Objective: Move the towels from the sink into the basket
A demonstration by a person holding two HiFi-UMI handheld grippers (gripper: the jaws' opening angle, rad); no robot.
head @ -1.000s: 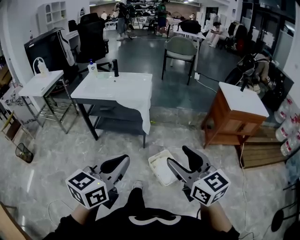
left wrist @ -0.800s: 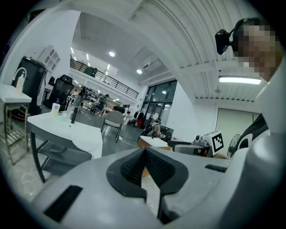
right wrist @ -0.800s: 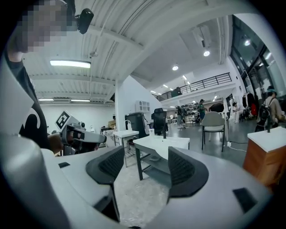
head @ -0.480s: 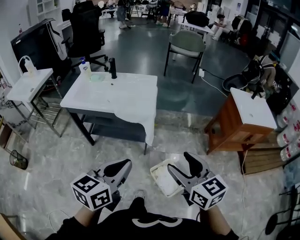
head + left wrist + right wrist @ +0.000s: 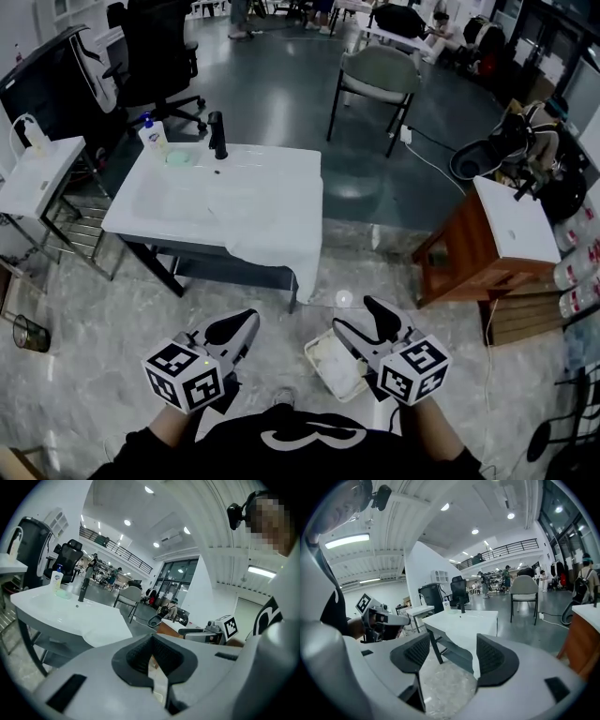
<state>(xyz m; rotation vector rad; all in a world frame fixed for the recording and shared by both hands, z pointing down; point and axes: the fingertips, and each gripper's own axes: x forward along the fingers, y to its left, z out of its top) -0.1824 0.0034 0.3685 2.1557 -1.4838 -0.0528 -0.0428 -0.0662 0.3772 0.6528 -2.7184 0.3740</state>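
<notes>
Closer now: sink table (image 5: 169,220) sits larger and lower in the head view than a second ago, with both claws carried toward it.
Left claw (image 5: 242,322): clenched, nothing in it.
Right claw (image 5: 353,313): has just been opening, spread wide, nothing between the pads.
White towel (image 5: 277,242): draped over the table's front right corner, hanging off the edge.
Basket (image 5: 330,361): on the floor beside the right claw, apart from the towel.
Progress, as judged: towel untouched; grasp, carry and drop all remain.
</notes>
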